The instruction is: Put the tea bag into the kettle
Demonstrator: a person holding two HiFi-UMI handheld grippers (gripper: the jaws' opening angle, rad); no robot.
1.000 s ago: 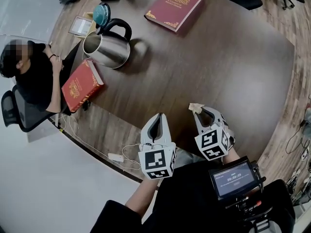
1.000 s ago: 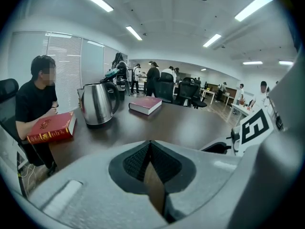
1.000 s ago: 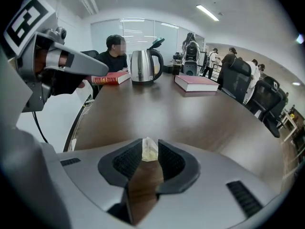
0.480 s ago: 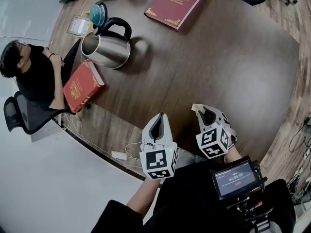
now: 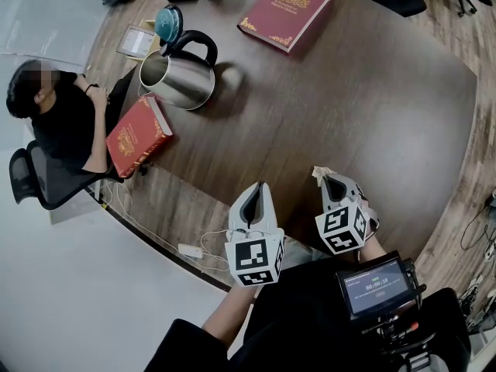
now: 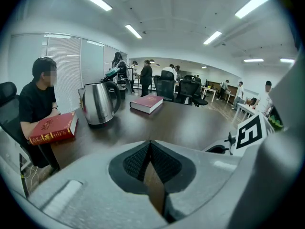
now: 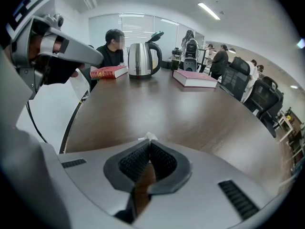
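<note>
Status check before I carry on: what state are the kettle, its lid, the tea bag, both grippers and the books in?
kettle: upright on the table, mouth open.
kettle lid: flipped up.
tea bag: pinched at the right gripper's tips.
right gripper: jaws have just closed, shut on the tea bag.
left gripper: shut, empty.
near red book: closed, flat.
far red book: closed, flat.

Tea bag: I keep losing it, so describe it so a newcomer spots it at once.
On the dark wooden table, look at the near edge, far from the steel kettle. The right tongs, just closed, pinch a small pale tea bag at their tip, the only light scrap there.
</note>
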